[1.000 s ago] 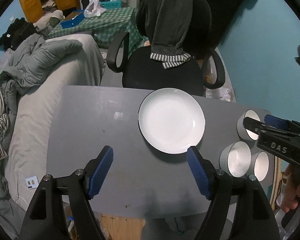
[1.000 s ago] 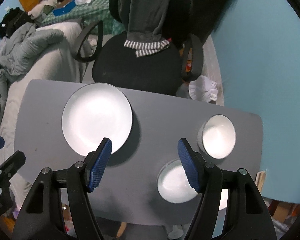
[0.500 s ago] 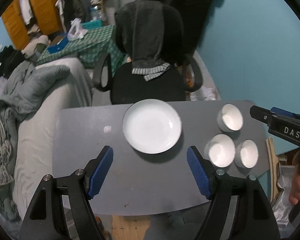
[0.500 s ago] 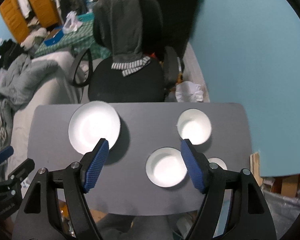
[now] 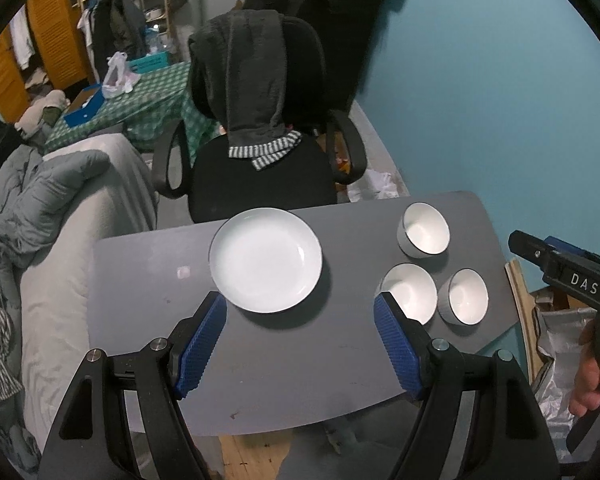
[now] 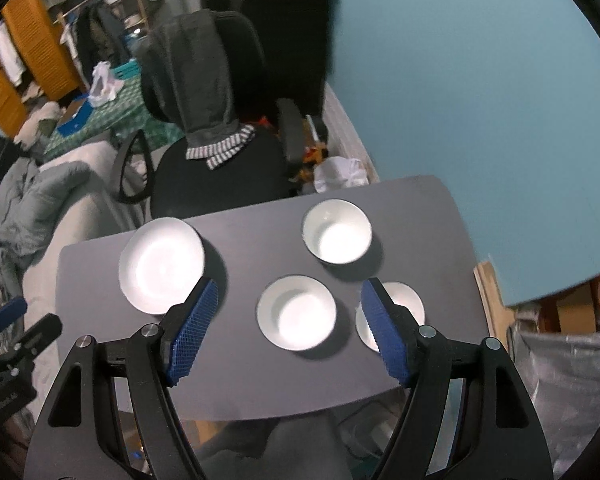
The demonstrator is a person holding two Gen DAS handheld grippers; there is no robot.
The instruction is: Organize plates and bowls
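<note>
A white plate (image 5: 266, 260) lies at the left middle of the grey table (image 5: 140, 280). Three white bowls stand apart on the right: a far one (image 5: 423, 230), a middle one (image 5: 410, 292) and a small one (image 5: 466, 296) near the right edge. My left gripper (image 5: 300, 308) hangs open high above the table's front, holding nothing. My right gripper (image 6: 290, 300) is also open and empty, high over the middle bowl (image 6: 297, 312). Its right finger hides part of the small bowl (image 6: 408, 300). The plate (image 6: 161, 265) and far bowl (image 6: 337, 231) show fully.
A black office chair (image 5: 260, 176) draped with a dark garment stands behind the table. A bed with a grey duvet (image 5: 40, 192) runs along the left. The blue wall (image 5: 500, 120) is at the right, with a silvery bag (image 6: 572, 380) and cardboard below.
Both grippers have risen and drawn back, so the table looks smaller and all three bowls show. The views have rolled. The right jaws stand slightly wider.
</note>
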